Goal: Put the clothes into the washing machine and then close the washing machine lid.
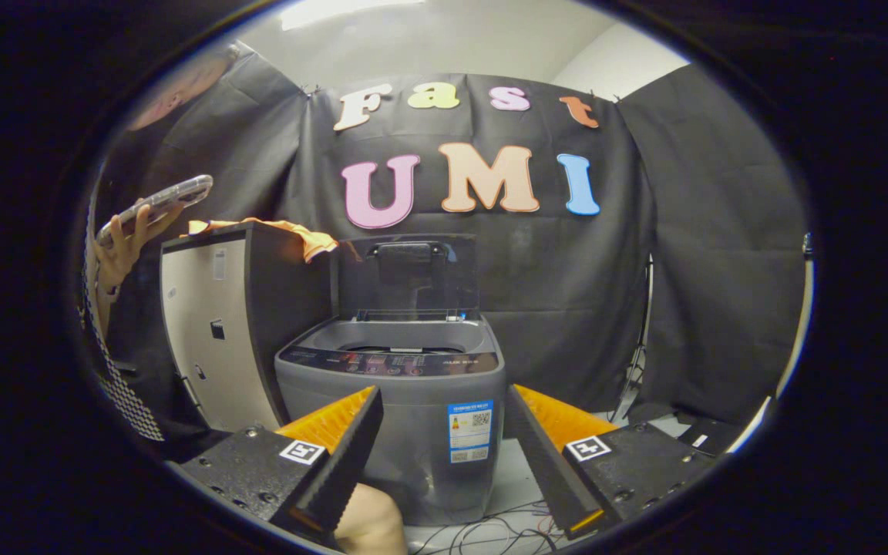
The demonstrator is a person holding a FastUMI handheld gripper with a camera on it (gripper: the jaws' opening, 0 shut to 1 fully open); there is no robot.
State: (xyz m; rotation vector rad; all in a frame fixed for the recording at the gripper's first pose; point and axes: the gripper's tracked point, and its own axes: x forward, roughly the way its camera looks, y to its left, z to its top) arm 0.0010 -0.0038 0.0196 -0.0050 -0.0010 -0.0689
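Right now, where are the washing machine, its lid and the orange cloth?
washing machine [413,432], gripper view, grey front panel.
lid [409,281], gripper view, raised dark panel below its handle.
orange cloth [313,240], gripper view, corner hanging off the cabinet top.

The washing machine's [390,401] drum interior lies hidden below its rim, so whether anything is inside cannot be told. The orange cloth [282,231] atop the cabinet [213,331] is partly hidden behind the cabinet's top edge. The control panel markings [390,362] are too small to read. The tongs [444,455] stand wide apart, their rear parts cut off.
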